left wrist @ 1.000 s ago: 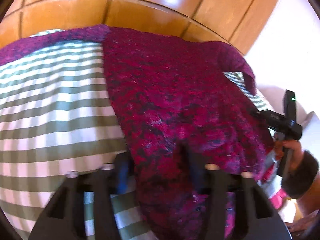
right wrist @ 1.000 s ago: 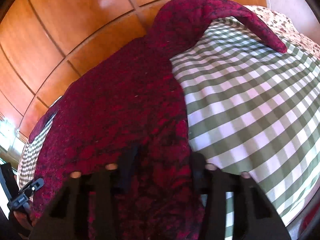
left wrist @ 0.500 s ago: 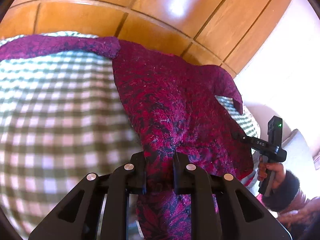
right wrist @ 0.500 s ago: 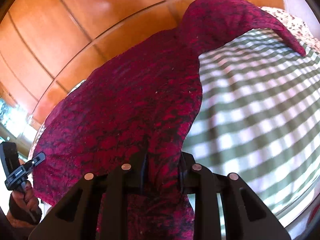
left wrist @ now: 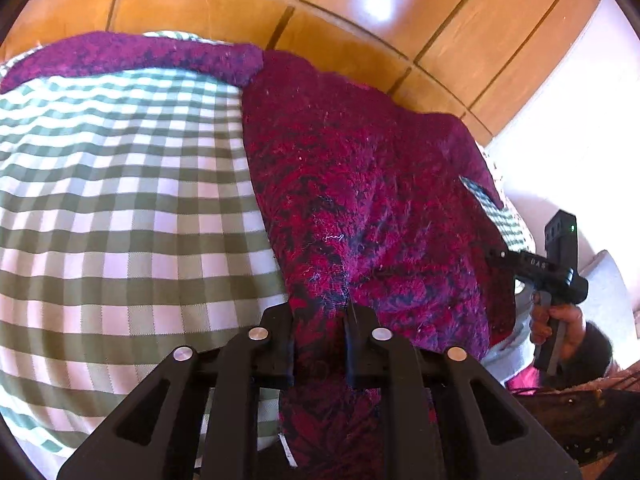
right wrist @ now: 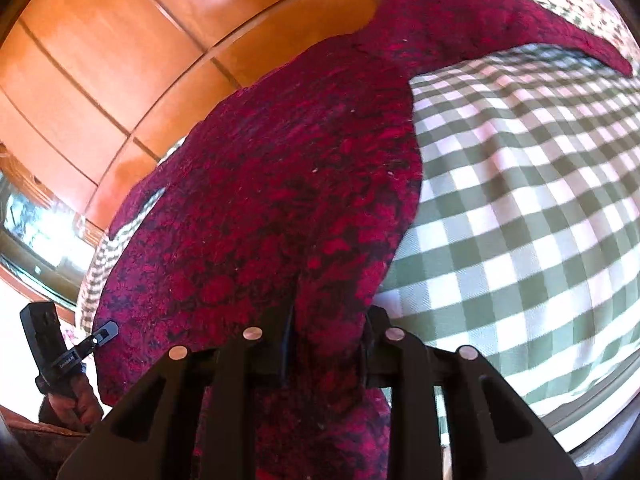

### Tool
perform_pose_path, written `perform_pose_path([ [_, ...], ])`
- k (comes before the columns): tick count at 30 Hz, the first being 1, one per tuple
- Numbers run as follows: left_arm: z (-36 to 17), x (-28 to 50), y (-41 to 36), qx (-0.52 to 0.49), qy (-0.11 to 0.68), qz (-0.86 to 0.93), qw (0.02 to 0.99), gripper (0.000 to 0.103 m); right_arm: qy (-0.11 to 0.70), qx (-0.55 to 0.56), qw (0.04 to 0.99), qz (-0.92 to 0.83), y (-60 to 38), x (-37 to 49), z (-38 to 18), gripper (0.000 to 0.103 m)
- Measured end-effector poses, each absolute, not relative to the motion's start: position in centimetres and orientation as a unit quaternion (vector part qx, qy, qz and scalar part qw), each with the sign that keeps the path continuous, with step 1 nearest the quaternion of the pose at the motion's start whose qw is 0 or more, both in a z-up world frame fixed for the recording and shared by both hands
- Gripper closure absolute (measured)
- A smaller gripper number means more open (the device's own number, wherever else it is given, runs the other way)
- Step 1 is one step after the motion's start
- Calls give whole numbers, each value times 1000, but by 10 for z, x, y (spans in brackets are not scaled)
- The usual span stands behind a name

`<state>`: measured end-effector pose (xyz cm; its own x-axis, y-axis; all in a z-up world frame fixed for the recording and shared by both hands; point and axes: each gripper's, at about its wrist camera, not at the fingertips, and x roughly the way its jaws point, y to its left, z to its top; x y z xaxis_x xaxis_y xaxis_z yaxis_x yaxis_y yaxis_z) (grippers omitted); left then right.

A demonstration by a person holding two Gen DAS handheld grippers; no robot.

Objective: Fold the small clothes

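both grippers, left gripper (left wrist: 319, 316) and right gripper (right wrist: 329, 320), clamp fuzzy crimson-and-black knit sweater (left wrist: 360, 184) hem (over green-white checkered cloth (left wrist: 120, 200)).

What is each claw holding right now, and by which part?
Both hold the sweater. The left claw and the right claw each pinch a bunch of its near edge, at opposite ends; which part exactly cannot be told.
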<state>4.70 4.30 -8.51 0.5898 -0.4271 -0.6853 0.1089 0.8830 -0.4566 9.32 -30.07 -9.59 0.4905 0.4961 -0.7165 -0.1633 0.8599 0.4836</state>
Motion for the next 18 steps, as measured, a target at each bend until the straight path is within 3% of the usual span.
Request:
perform_pose_path([
  [2, -81, 47, 50, -195, 423, -145, 873, 72, 469, 187, 841, 195, -306, 96, -93, 54],
  [4, -72, 46, 66, -220, 399, -129, 881, 49, 456, 209, 845, 186, -317, 96, -86, 52],
  [6, -58, 49, 81, -246, 356, -108, 895, 38, 433, 228, 857, 162, -337, 102, -80, 52],
  [11, -34, 90, 72, -223, 319, -83, 917, 38, 385, 255, 883, 79, -385, 140, -80, 52],
  [18, -50, 162, 10, -149, 342, -74, 925, 26, 332, 319, 888, -13, -459, 207, -95, 51],
])
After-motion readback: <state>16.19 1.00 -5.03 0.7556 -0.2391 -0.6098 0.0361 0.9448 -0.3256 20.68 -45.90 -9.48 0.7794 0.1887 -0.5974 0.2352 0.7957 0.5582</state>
